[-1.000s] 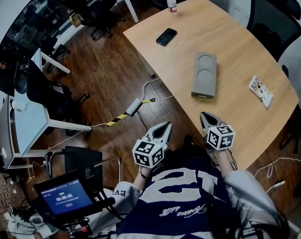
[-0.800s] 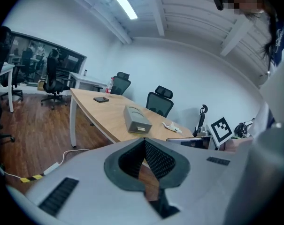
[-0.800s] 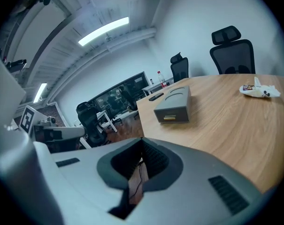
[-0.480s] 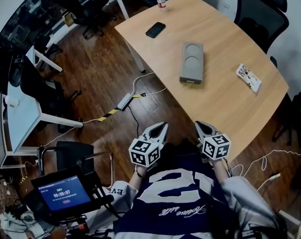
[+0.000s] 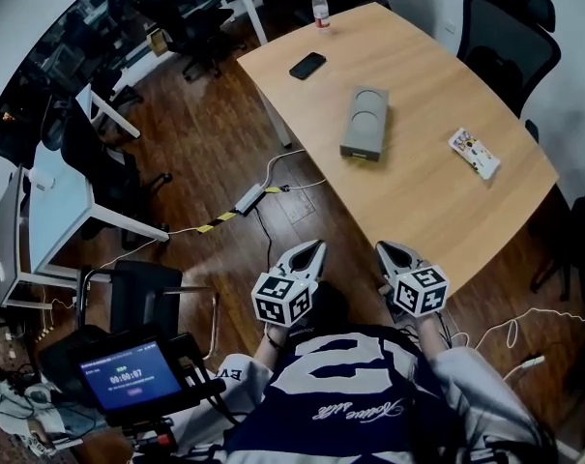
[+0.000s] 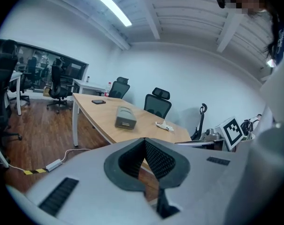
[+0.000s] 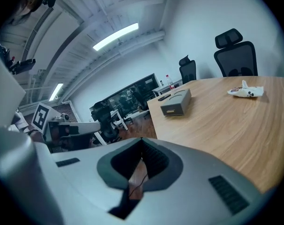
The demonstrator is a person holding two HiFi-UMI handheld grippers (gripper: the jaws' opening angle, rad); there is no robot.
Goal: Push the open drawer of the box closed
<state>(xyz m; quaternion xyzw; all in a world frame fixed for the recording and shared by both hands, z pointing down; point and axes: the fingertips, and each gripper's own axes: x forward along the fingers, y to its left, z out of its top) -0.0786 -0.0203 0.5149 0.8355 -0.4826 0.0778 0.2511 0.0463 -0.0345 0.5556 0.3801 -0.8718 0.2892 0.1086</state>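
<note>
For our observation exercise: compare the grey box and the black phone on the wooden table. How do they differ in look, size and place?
Look: the grey box has two round recesses on top; the black phone is plain and dark. Size: the box is larger and thicker; the phone is thin. Place: the box lies nearer the middle of the wooden table; the phone lies nearer its far end. Both lie flat on it.

Overhead plus two low; table (image 5: 437, 191) shared
</note>
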